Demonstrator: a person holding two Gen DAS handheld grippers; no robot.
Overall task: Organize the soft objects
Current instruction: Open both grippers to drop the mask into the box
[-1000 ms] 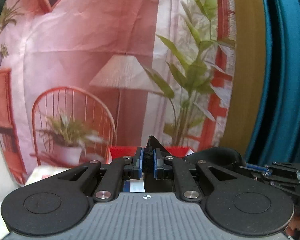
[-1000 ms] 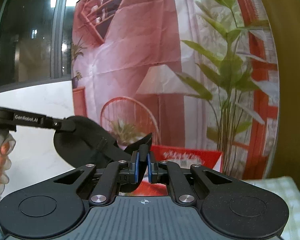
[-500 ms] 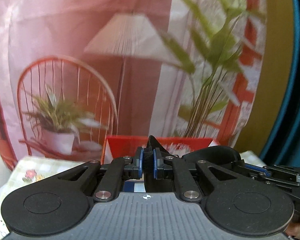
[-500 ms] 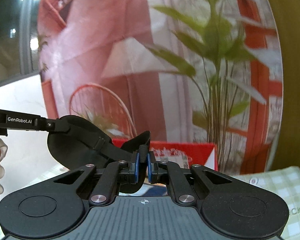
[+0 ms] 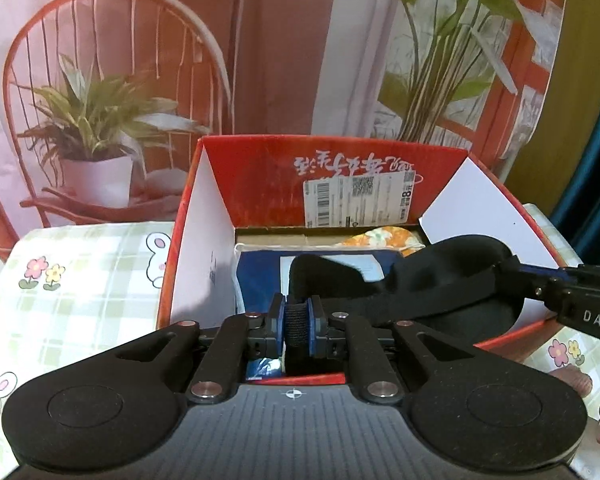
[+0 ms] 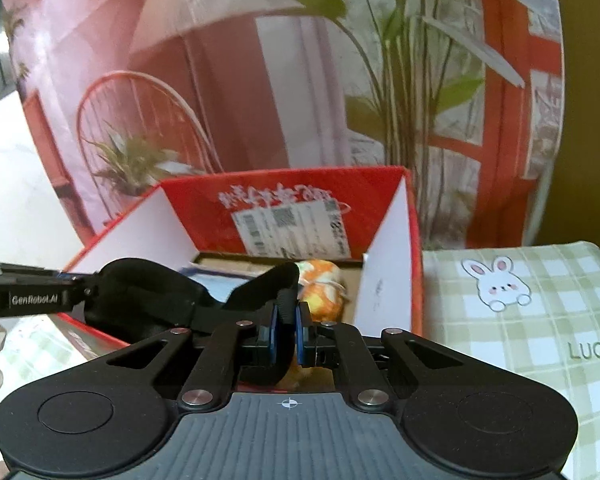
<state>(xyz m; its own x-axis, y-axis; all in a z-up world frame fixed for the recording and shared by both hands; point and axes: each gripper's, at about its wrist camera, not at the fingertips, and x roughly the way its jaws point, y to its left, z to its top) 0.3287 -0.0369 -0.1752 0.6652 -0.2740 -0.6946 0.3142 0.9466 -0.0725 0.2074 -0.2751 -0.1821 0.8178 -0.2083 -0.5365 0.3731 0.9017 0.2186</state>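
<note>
Tabletop [image 5: 80, 292]: covered in a green checked cloth with bunny and flower prints.
Left tongs [image 5: 298, 326]: pinching one end of a black eye mask [image 5: 440, 268].
Mask: stretched between both tongs, hanging over the open red box [image 5: 340, 176], its strap running across.
Box: flaps up, white inside; it holds a blue packet [image 5: 260, 276] and an orange floral bundle [image 6: 320, 286] toward the back right.
Right tongs [image 6: 286, 324]: pressed onto the mask's other end, above the box's near edge.
Backdrop [image 5: 140, 60]: printed chair, potted plants, lamp.
</note>
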